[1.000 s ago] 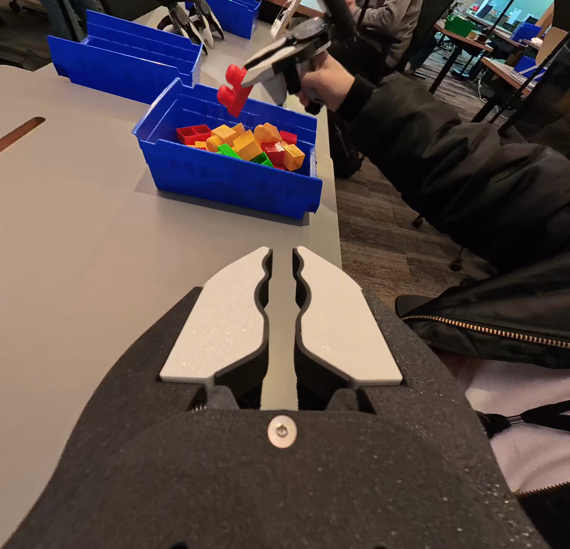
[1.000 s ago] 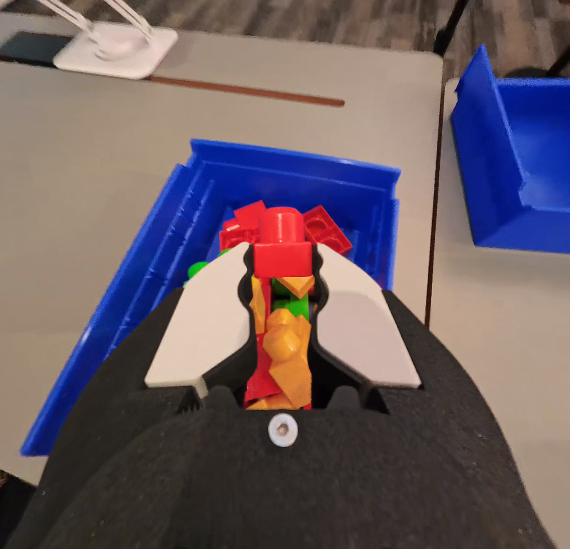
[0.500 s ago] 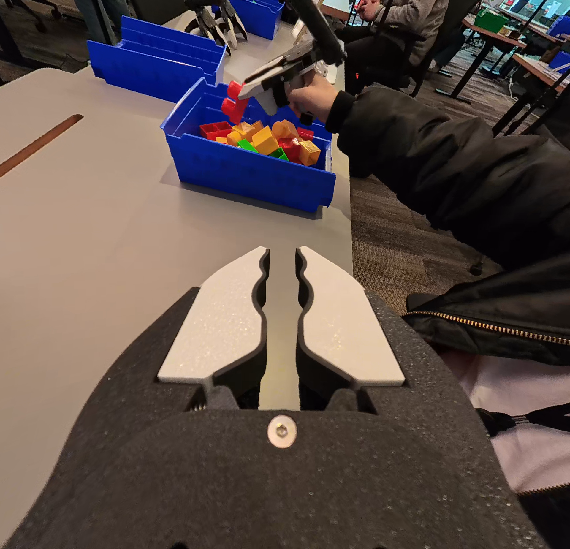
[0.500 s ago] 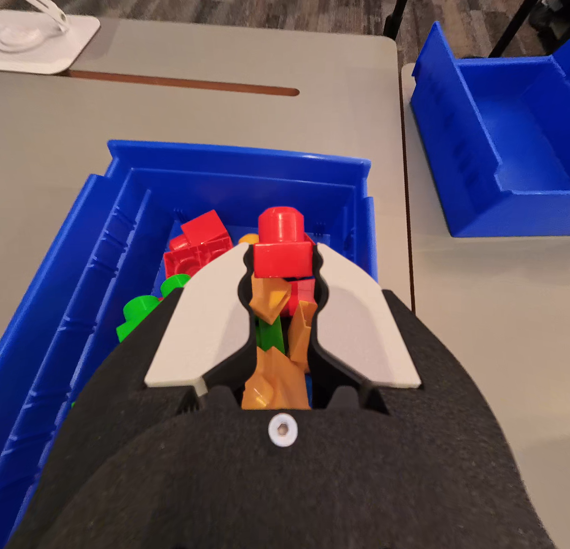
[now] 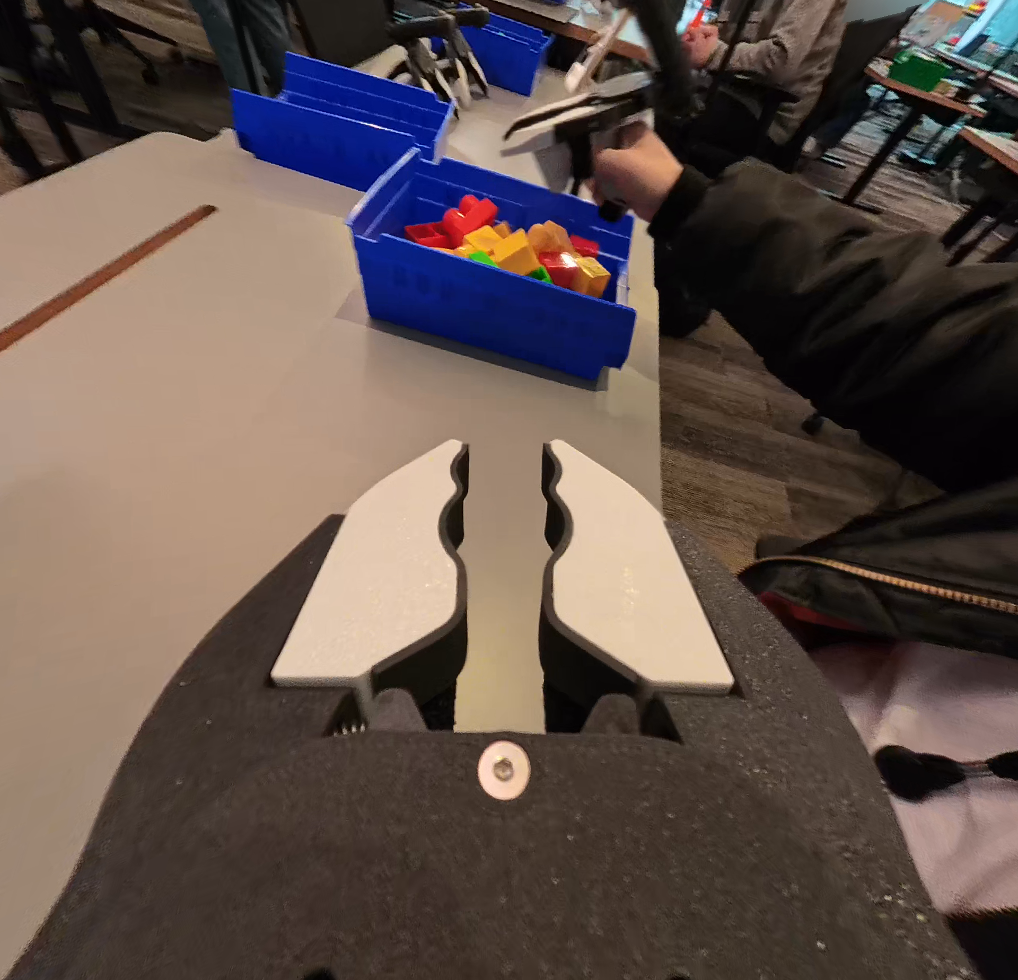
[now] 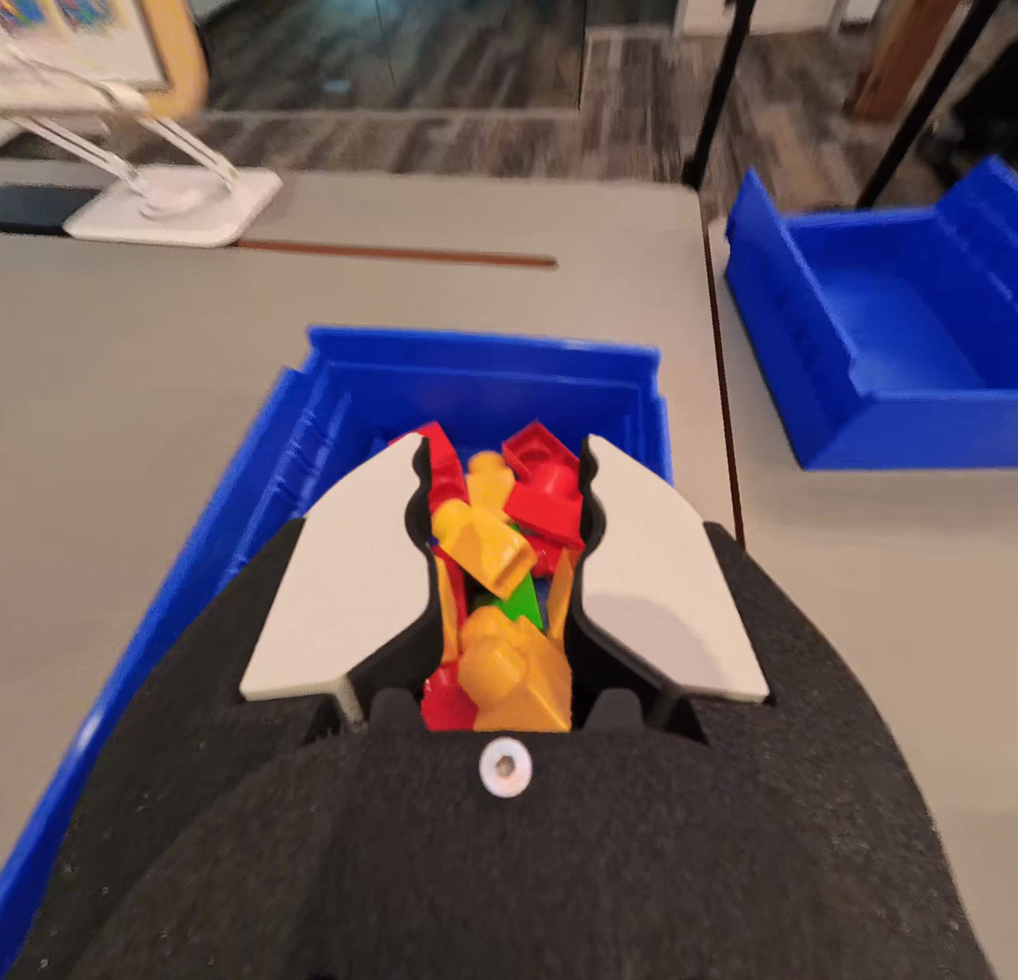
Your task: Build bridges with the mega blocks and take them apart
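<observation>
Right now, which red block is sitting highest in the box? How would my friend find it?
Find the grey table and the blue bin full of coloured blocks at its right edge, below the right hand-held gripper. At the bin's far left end, a red block lies on top of the pile. Its round studs stick out sideways, and it sits higher than the orange and green blocks beside it.
</observation>
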Action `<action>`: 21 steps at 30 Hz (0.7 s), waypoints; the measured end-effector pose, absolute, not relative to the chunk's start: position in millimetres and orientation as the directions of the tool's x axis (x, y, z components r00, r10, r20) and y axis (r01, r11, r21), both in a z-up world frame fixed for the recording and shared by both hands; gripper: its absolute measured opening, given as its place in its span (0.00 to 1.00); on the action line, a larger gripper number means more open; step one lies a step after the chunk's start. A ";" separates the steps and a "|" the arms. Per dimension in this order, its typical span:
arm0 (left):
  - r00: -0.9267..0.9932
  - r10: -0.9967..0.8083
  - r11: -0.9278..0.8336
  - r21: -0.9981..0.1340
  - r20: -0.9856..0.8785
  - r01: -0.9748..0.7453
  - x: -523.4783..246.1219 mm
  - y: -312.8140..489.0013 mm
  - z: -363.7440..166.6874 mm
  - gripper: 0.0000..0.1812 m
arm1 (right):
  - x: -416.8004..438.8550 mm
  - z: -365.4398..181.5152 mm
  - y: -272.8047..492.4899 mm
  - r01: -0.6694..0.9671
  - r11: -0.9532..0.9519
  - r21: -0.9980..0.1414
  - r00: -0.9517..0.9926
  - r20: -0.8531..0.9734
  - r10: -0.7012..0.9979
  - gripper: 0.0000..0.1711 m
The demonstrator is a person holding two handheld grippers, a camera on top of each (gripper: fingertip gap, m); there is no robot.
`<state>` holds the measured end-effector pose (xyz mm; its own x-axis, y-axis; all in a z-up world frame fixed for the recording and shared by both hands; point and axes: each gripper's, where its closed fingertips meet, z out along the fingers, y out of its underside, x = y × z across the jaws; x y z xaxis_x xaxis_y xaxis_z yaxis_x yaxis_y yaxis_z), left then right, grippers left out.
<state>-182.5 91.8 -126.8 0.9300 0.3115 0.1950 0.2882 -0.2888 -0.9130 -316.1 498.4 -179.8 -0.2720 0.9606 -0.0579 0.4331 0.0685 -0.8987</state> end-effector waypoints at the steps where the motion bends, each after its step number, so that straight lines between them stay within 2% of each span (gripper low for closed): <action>1: 0.923 0.341 -0.280 -0.919 0.176 0.279 -186.3 85.5 -125.5 0.15 | -313.0 -164.9 490.8 0.379 0.070 -0.923 -0.293 -0.048 0.955 0.30; 5: 0.858 0.509 -0.236 -0.949 0.063 0.210 -207.1 52.6 -111.6 0.20 | -293.1 -95.4 441.4 0.090 0.119 -0.989 -0.375 0.077 0.924 0.32; 7: 0.769 0.636 -0.257 -0.957 -0.062 0.136 -225.4 29.8 -102.8 0.24 | -281.1 -68.0 401.7 -0.035 0.141 -0.989 -0.422 0.142 0.895 0.35; 10: 0.554 0.793 -0.347 -0.935 -0.254 0.068 -251.9 -6.5 -101.0 0.27 | -269.2 -57.6 329.7 -0.046 0.105 -0.993 -0.535 0.114 0.837 0.40; 12: 0.458 0.843 -0.364 -0.926 -0.281 0.102 -261.4 -18.9 -114.3 0.27 | -268.8 -69.4 288.0 -0.007 0.120 -0.993 -0.557 0.104 0.824 0.43; 17: 0.332 0.934 -0.224 -0.941 -0.133 0.253 -277.2 -35.3 -169.9 0.29 | -279.0 -128.4 214.0 0.006 0.249 -0.969 -0.505 0.212 0.836 0.43; 21: 0.236 0.971 -0.116 -0.927 -0.031 0.357 -287.8 -55.7 -217.6 0.30 | -287.0 -192.0 167.3 0.120 0.258 -0.959 -0.520 0.161 0.839 0.43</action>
<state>-287.8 -55.7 -217.6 0.2356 0.9714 -0.0305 0.3571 -0.1157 -0.9269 -287.0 167.3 -192.0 -0.5202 0.8387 0.1610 0.1201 0.2584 -0.9585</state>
